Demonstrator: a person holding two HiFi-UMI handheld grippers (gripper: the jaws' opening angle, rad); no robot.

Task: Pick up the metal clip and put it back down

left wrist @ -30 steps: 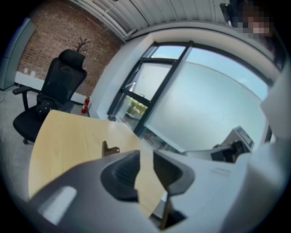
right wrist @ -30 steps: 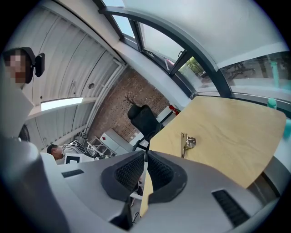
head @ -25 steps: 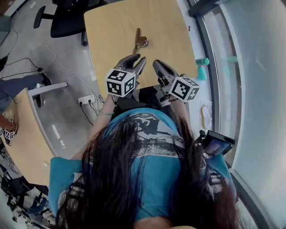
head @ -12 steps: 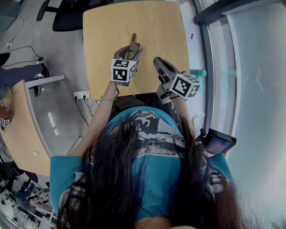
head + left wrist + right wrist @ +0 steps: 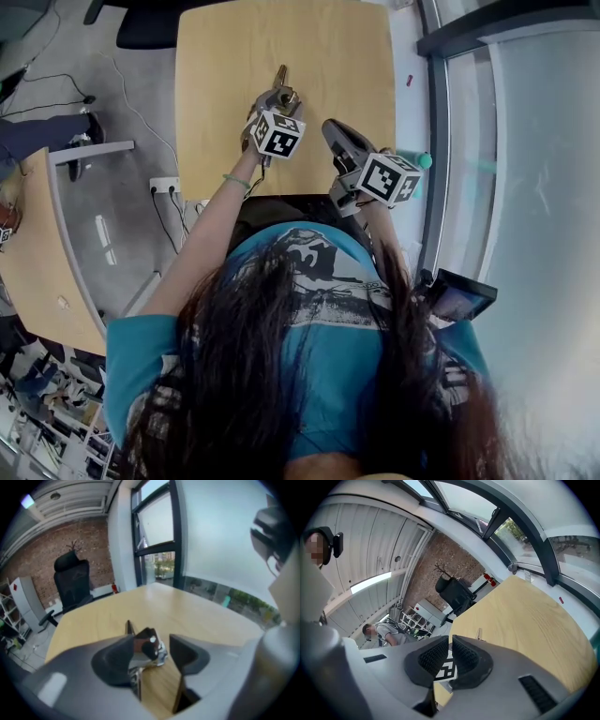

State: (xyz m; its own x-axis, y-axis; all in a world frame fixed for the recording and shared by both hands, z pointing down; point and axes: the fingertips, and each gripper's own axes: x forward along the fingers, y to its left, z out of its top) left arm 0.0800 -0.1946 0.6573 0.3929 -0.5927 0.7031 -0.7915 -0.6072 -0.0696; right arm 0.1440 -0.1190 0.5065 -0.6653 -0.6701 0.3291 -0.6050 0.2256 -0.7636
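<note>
The metal clip (image 5: 280,86), brass-toned with a silver end, lies on the wooden table (image 5: 328,56) near its middle. My left gripper (image 5: 272,101) reaches over it, and its jaws are opening. In the left gripper view the clip (image 5: 143,646) sits between the two jaws of the left gripper (image 5: 153,648). It lies close against the left pad, with a gap to the right pad. My right gripper (image 5: 334,133) hovers at the table's near edge, to the right of the clip. Its jaws (image 5: 450,656) are shut with nothing between them.
A black office chair (image 5: 141,19) stands beyond the table's far left corner. A second wooden table (image 5: 47,272) is at the left, and a power strip (image 5: 169,185) lies on the floor between. A glass wall (image 5: 525,187) runs along the right. A person (image 5: 377,632) stands far back.
My left gripper has reached forward from the near edge to the clip, and its jaws now stand around it. The right gripper has stayed in place.
</note>
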